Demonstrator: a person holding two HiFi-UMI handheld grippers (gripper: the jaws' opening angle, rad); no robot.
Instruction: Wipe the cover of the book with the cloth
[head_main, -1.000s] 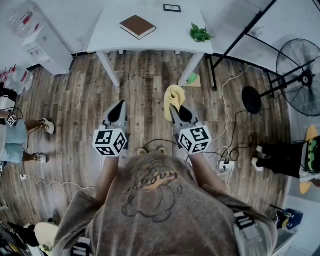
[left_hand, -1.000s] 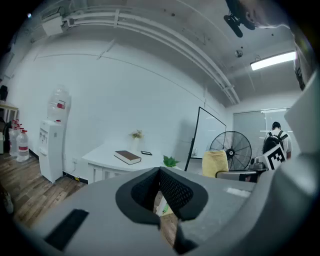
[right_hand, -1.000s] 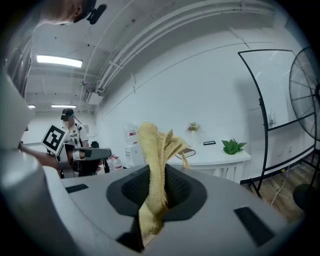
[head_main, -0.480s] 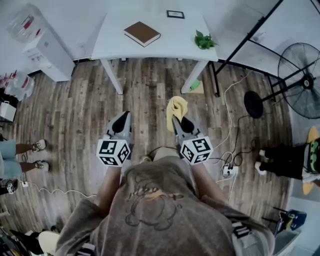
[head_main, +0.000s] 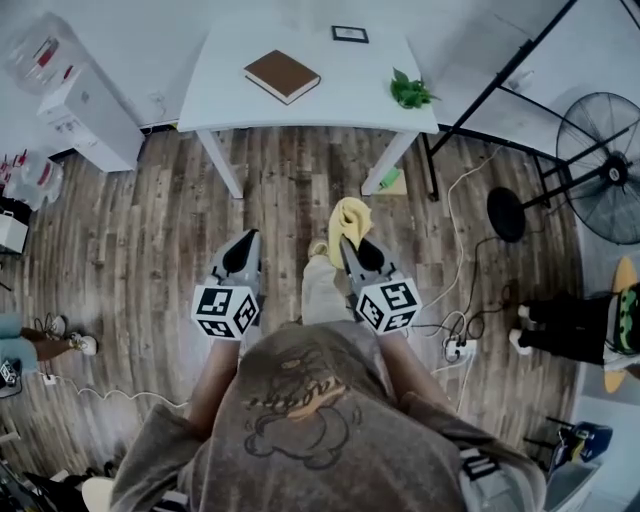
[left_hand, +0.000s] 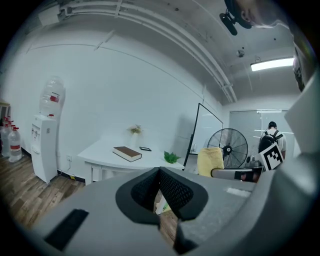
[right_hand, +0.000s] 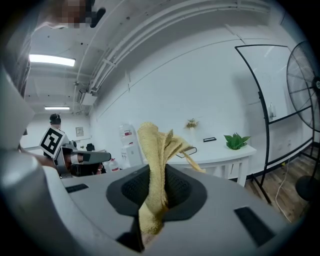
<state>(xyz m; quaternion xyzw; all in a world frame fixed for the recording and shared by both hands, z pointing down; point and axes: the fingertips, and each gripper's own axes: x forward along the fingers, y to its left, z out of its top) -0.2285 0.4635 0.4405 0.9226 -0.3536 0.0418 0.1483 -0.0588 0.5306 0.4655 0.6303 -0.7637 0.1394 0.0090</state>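
The right gripper pinches the yellow cloth. The left gripper beside it is closed on nothing. The book lies on the desk well ahead.

The left gripper and right gripper are side by side, near each other. The cloth sits between the right gripper's jaws and sticks out ahead of them. The table stands well ahead of both. On it, the book lies ahead of the left gripper, and the plant lies ahead and right of the right one. A fan stands far to its right.
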